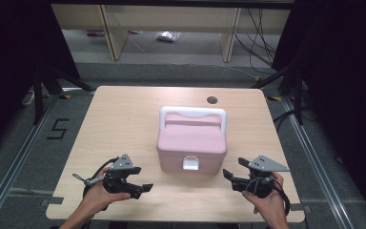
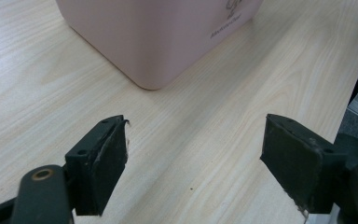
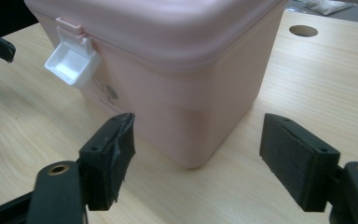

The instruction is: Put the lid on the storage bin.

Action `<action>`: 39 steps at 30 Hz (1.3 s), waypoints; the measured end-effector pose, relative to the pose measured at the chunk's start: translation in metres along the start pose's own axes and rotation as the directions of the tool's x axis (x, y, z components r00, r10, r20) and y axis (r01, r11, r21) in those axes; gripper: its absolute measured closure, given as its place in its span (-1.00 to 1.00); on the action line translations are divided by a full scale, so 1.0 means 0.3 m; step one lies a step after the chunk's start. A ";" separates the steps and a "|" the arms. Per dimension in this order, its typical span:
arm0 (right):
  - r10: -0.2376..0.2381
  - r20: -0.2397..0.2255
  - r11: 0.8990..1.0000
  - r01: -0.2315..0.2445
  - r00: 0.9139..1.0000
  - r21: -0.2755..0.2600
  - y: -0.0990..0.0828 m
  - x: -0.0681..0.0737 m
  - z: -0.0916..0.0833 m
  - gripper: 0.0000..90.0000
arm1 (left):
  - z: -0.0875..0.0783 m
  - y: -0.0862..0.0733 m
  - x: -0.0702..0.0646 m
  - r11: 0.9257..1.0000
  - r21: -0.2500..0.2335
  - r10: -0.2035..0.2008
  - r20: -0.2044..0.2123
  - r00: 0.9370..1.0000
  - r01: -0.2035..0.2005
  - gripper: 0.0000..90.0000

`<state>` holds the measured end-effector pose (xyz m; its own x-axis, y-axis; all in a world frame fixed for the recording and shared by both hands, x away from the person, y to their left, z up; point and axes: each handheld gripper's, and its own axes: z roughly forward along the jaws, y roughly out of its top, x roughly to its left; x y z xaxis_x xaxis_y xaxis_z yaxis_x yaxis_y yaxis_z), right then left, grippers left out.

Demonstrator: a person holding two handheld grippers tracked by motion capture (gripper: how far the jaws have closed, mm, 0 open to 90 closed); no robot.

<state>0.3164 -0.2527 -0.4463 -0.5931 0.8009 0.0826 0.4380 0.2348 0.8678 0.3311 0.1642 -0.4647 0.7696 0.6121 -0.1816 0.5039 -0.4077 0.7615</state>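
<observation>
Both tongs, left and right, sit open and empty, flanking the pink box; its white latch faces them, right slightly nearer.

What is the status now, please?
Left gripper open, empty. Right gripper open, empty. Pink box shut, latch flipped up. Nothing in the way.

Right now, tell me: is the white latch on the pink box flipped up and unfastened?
Yes. In the right gripper view the white latch swings outward from the pink box, its hollow underside showing.
</observation>
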 end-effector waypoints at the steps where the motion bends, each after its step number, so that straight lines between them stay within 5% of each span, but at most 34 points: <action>1: -0.016 -0.002 1.000 0.016 1.000 -0.010 -0.004 -0.005 0.002 -0.42 | -0.002 -0.001 0.000 1.000 -0.001 0.001 0.000 1.000 -0.001 -0.53; 8: 0.005 -0.030 1.000 -0.005 1.000 -0.001 -0.035 0.003 0.003 -0.49 | -0.007 -0.016 -0.011 0.999 0.022 0.034 -0.013 0.999 -0.034 -0.57; 11: -0.036 -0.031 0.999 0.036 0.999 0.019 -0.045 0.001 -0.002 -0.52 | -0.001 -0.028 -0.027 1.000 0.003 0.015 -0.008 1.000 -0.015 -0.58; 12: -0.006 -0.042 1.000 0.006 0.999 0.014 -0.053 0.012 0.002 -0.54 | -0.003 -0.030 -0.026 0.999 0.011 0.033 -0.008 0.999 -0.033 -0.58; 13: -0.040 -0.034 0.999 0.041 0.999 0.026 -0.052 0.006 -0.003 -0.55 | -0.004 -0.035 -0.030 0.999 0.015 0.033 -0.018 0.999 -0.033 -0.58; 14: -0.012 -0.042 0.999 0.013 0.999 0.033 -0.058 0.016 -0.004 -0.55 | -0.006 -0.038 -0.032 0.999 0.018 0.043 -0.016 0.999 -0.042 -0.58; 18: -0.034 -0.053 0.998 0.036 0.998 0.042 -0.066 0.028 -0.003 -0.56 | -0.006 -0.059 -0.047 0.999 0.007 0.036 -0.014 0.999 -0.036 -0.58; 22: -0.054 -0.051 0.997 0.057 0.997 0.057 -0.075 0.039 -0.003 -0.56 | -0.022 -0.069 -0.053 0.997 0.023 0.080 -0.030 0.996 -0.079 -0.58; 25: -0.033 -0.055 0.996 0.037 0.998 0.081 -0.086 0.047 -0.010 -0.56 | -0.028 -0.081 -0.065 0.998 -0.003 0.060 -0.033 0.998 -0.060 -0.58; 27: -0.041 -0.049 0.996 0.045 0.998 0.082 -0.096 0.044 -0.013 -0.56 | -0.036 -0.090 -0.055 0.996 0.024 0.089 -0.036 0.995 -0.088 -0.58; 31: -0.008 -0.042 0.996 0.012 0.999 0.086 -0.124 0.043 -0.021 -0.52 | -0.042 -0.111 -0.053 0.997 0.040 0.074 -0.048 0.996 -0.072 -0.58; 35: -0.043 -0.036 0.994 0.046 0.998 0.099 -0.137 0.042 -0.025 -0.54 | -0.039 -0.121 -0.055 0.997 0.041 0.063 -0.029 0.998 -0.062 -0.58; 36: -0.012 -0.040 0.992 0.017 0.999 0.126 -0.141 0.050 -0.026 -0.54 | -0.036 -0.124 -0.054 0.997 0.037 0.073 -0.027 0.997 -0.072 -0.58; 37: -0.040 -0.048 0.991 0.046 0.998 0.124 -0.148 0.044 -0.017 -0.54 | -0.036 -0.127 -0.048 0.996 0.052 0.079 -0.035 0.996 -0.077 -0.58; 39: -0.025 -0.040 0.989 0.031 0.999 0.145 -0.156 0.052 -0.016 -0.54 | -0.035 -0.134 -0.047 0.996 0.049 0.069 -0.028 0.997 -0.068 -0.58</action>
<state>0.2834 -0.2540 -0.4834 -0.6304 0.7721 0.0801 0.5128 0.3367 0.7897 0.2958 0.1790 -0.4861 0.7916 0.6009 -0.1109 0.4691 -0.4812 0.7405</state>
